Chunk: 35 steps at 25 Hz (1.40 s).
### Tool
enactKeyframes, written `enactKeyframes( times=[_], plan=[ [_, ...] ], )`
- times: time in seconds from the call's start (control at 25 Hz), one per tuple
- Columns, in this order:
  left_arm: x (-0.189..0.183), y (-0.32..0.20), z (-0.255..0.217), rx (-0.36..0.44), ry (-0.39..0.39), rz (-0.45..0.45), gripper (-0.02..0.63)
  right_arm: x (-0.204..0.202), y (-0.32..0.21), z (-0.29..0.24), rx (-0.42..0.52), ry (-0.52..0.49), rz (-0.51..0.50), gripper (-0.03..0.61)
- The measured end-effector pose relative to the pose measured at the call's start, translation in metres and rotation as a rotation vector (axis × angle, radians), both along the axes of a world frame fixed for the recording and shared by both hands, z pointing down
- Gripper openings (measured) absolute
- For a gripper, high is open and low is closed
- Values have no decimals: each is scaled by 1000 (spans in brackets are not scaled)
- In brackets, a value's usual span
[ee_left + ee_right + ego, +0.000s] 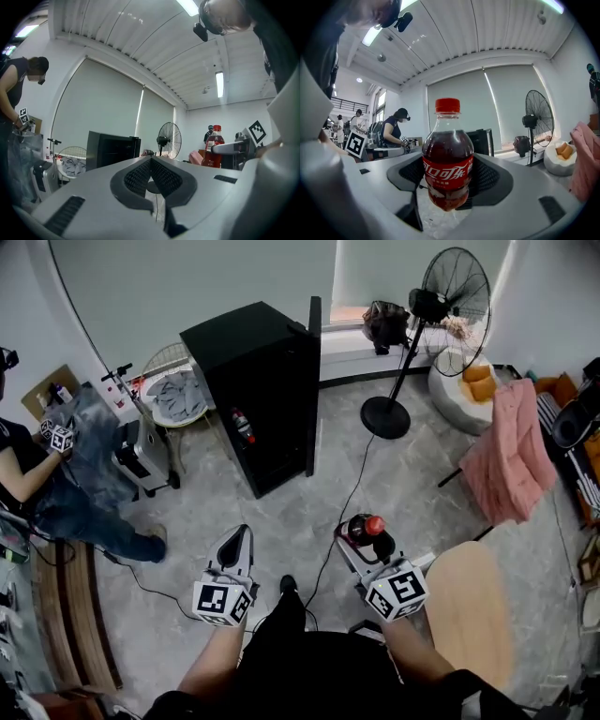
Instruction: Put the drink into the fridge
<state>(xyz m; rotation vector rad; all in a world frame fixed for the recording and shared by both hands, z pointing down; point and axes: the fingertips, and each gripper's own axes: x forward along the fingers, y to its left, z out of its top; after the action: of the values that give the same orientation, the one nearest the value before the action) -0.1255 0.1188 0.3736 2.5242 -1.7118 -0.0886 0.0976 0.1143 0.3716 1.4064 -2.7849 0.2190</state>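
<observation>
Fingers [488, 180], right gripper [364, 538]: clamp cola bottle [447, 168] | left gripper [238, 534]: pressed together, empty | bare floor [281, 512] before fridge [248, 371]

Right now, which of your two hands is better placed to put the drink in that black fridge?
Right. The right gripper holds the cola bottle in its jaws, with the open fridge ahead. The left gripper is shut and empty.

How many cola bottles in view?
2: held bottle in the right gripper; second bottle inside the open black fridge. More may be hidden inside.
</observation>
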Motion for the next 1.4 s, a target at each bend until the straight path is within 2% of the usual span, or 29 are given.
enactKeyframes(
  times=[0.44, 0.72, 1.08, 1.4],
  plan=[
    [-58, -124, 6, -48, 9, 15, 14, -62, -124, -5, -38, 33, 10, 321],
    [-76, -186, 17, -62, 25, 43, 14, -78, -176, -1, -51, 20, 39, 321],
    [-66, -240, 18, -44, 54, 76, 14, -67, -219, -8, -32, 26, 65, 321],
    [-59, -291, 20, -37, 33, 28, 14, -69, -287, -2, -15, 5, 9, 321]
  ],
)
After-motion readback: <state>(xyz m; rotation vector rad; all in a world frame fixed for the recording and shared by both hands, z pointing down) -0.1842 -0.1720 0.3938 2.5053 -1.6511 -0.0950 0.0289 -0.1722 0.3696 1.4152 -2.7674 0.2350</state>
